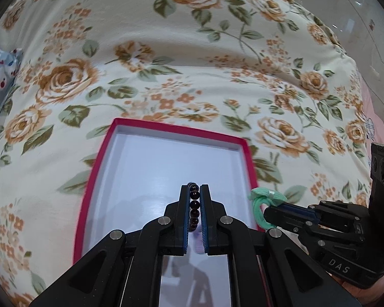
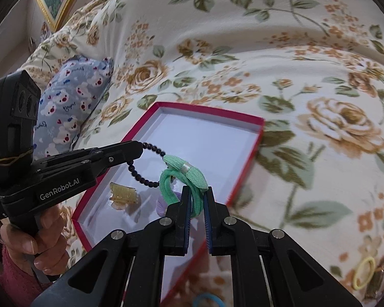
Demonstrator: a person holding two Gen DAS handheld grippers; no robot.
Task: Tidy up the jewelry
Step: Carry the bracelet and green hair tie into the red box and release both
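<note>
A red box with a white inside lies open on the flowered bedspread. My left gripper is shut on a dark bead bracelet, which hangs over the box. My right gripper is shut on a green hair tie with a bow, held above the box's near right side. Inside the box lie a yellowish hair claw and a lilac item, partly hidden by my right fingers.
A blue bear-print pillow lies left of the box. A yellow elastic ring and a blue ring lie on the bedspread near the bottom edge. A person's hand holds the left gripper. A gold picture frame stands far left.
</note>
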